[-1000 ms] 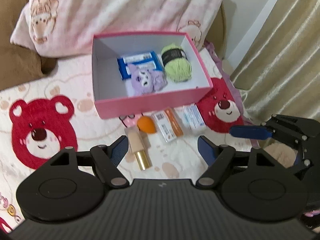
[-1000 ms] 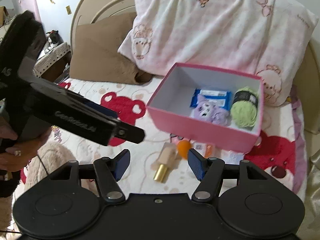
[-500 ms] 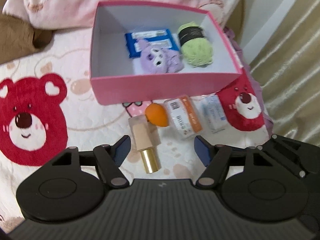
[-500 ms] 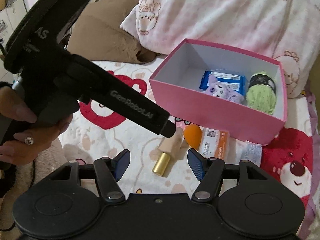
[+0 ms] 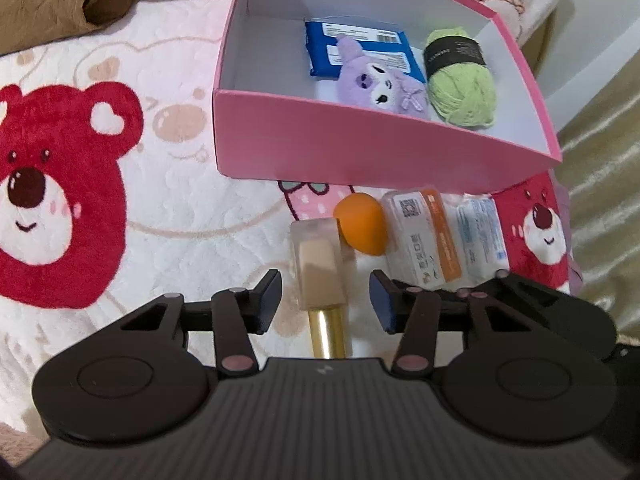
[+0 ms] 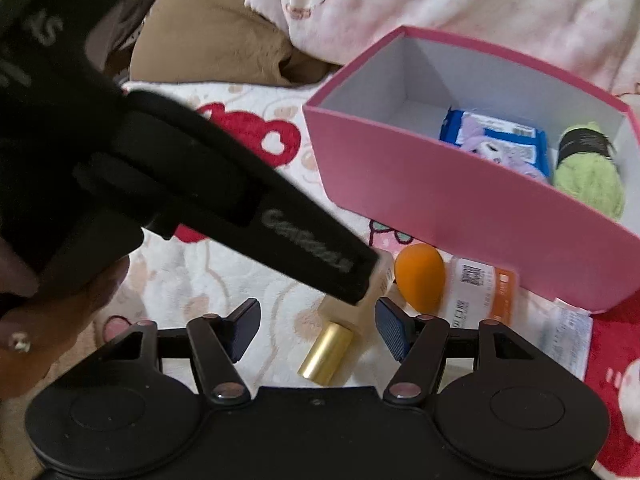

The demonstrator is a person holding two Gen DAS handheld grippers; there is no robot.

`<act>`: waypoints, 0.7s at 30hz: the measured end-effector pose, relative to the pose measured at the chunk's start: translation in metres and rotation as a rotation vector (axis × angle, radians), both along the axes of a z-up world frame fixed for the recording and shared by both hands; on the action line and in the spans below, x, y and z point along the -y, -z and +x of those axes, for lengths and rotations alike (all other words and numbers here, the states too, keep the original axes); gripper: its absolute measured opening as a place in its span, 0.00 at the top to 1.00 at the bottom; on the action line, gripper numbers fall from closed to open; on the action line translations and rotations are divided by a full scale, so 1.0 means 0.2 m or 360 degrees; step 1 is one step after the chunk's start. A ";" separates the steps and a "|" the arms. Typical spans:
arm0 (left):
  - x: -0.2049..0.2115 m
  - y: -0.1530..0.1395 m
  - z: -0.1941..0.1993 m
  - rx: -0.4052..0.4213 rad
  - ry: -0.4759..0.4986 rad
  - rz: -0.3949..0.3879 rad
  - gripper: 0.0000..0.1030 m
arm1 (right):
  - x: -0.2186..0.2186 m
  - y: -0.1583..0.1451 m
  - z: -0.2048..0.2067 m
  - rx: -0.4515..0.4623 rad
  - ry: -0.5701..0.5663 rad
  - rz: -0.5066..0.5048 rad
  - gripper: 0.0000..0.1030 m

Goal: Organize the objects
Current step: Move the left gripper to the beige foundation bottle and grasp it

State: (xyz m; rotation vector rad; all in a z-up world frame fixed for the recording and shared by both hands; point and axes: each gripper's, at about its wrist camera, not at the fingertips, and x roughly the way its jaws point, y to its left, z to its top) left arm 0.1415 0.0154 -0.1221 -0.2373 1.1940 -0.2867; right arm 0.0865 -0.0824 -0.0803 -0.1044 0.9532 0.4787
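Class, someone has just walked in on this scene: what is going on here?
A person is tidying small items on a bed into a pink box. The left gripper has been closing around a gold-capped foundation bottle, not yet pinching it. The right gripper hovers open nearby. Yarn, a purple plush and a blue packet are already boxed.

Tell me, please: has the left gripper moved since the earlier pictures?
Yes. The left gripper has come down toward the bed, nearer the pink box, and now straddles the foundation bottle; its jaws have just been closing.
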 end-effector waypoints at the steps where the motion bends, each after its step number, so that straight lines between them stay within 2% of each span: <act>1: 0.00 0.02 0.01 -0.0006 -0.0013 0.0001 0.56 | -0.02 0.02 0.01 -0.0003 -0.0011 -0.0014 0.34; 3: 0.00 0.04 0.03 -0.0003 -0.0032 -0.0006 0.57 | -0.03 0.07 0.04 -0.0020 -0.0006 -0.0032 0.34; 7: 0.01 0.09 0.10 -0.0034 -0.0076 -0.0044 0.66 | -0.03 0.16 0.07 -0.0056 0.0088 -0.0004 0.41; 9: 0.01 0.11 0.10 -0.0049 -0.0084 -0.0084 0.71 | -0.02 0.20 0.07 -0.0032 0.0132 -0.0002 0.46; 11: 0.02 0.13 0.09 -0.0046 -0.0089 -0.0046 0.75 | 0.00 0.23 0.07 -0.0038 0.0189 0.0013 0.54; 14: 0.03 0.17 0.09 -0.0065 -0.0112 -0.0047 0.75 | 0.04 0.25 0.06 -0.0053 0.0247 0.0082 0.55; 21: 0.04 0.19 0.09 -0.0042 -0.0162 -0.0062 0.73 | -0.01 0.30 0.04 -0.0036 0.0282 0.0013 0.55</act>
